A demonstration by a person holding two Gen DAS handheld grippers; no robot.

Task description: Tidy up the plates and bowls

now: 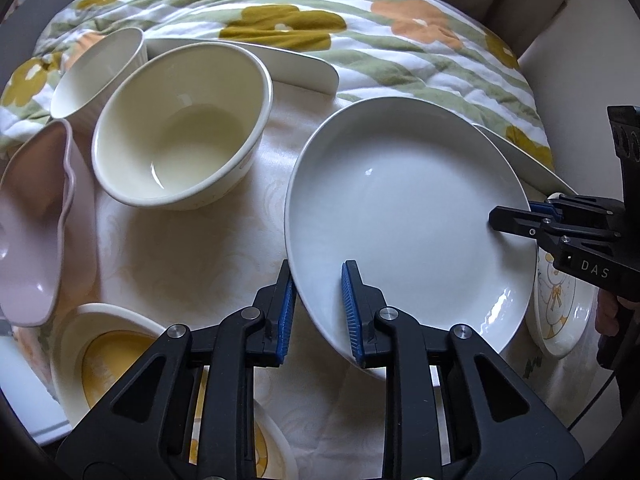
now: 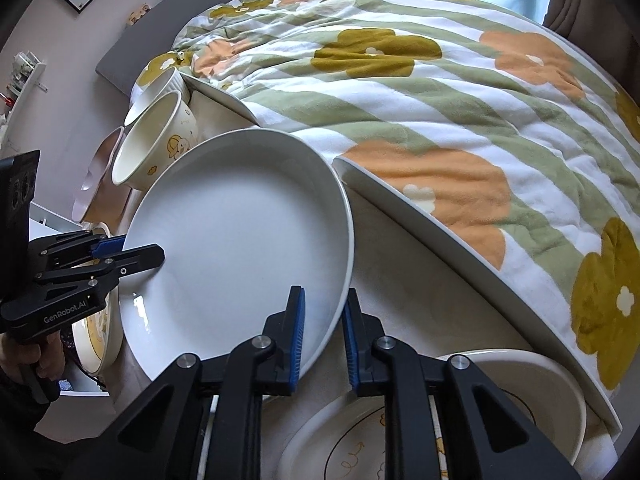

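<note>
A large white deep plate (image 1: 404,208) is held tilted above the table. My left gripper (image 1: 316,312) straddles its near-left rim, one blue pad inside and one outside. My right gripper (image 2: 324,340) straddles the opposite rim of the same plate (image 2: 240,240) in the same way. Both look closed on the rim. The right gripper also shows in the left wrist view (image 1: 520,220), and the left gripper shows in the right wrist view (image 2: 132,252).
A cream bowl (image 1: 180,128), a ribbed white cup (image 1: 96,72) and a pink wavy dish (image 1: 32,220) stand at the left. A yellow-lined bowl (image 1: 100,352) is near. Decorated plates (image 2: 360,440) lie below. A flowered quilt (image 2: 440,100) lies behind, with flat white plates (image 2: 420,216) under its edge.
</note>
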